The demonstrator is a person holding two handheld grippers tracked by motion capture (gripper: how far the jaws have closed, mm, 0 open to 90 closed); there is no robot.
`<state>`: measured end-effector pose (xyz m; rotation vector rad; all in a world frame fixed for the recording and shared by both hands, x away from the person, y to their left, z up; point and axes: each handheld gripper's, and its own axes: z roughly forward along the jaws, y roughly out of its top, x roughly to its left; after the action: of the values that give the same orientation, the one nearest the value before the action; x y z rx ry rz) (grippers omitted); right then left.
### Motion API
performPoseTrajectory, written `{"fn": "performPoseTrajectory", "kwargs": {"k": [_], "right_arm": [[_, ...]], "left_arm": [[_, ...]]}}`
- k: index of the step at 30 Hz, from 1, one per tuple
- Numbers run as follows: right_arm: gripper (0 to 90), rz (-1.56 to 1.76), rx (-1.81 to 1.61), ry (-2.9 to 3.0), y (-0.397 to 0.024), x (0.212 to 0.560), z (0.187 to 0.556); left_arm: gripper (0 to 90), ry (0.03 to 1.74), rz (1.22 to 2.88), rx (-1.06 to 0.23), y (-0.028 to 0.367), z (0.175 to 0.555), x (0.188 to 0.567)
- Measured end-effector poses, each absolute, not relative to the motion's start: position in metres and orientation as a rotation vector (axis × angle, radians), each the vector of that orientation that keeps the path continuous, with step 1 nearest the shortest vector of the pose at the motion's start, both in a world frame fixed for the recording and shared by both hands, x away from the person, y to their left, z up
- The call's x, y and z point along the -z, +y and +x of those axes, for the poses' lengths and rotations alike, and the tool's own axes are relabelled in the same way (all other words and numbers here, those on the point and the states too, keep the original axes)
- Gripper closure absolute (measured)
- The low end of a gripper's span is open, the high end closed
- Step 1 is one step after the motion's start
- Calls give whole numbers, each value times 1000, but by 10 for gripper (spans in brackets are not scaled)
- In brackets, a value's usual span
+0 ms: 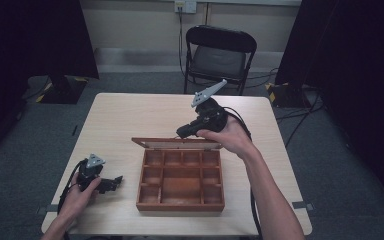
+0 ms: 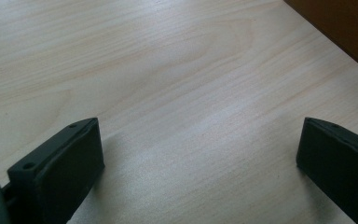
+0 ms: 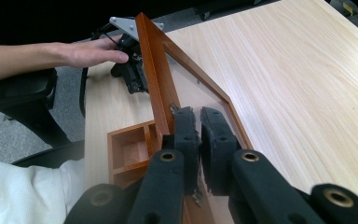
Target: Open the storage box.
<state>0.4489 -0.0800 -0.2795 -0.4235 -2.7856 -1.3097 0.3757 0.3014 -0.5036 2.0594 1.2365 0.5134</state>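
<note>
Lid (image 3: 154,74) pinched by R gripper (image 3: 199,122) | L gripper (image 2: 200,158) wide, idle | swing lid slowly, keep box (image 1: 180,200) steady

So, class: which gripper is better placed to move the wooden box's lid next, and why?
Right. The right gripper is at the lid, jaws shut at its frame. The left gripper rests open on the table, apart from the wooden box.
</note>
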Motion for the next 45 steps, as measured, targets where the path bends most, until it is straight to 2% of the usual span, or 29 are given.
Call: {"fn": "performPoseTrajectory", "kwargs": {"k": [45], "right_arm": [[856, -421, 1302, -2791, -79, 279, 449]], "left_arm": [[0, 1233, 2068, -514, 302, 376, 503]]}}
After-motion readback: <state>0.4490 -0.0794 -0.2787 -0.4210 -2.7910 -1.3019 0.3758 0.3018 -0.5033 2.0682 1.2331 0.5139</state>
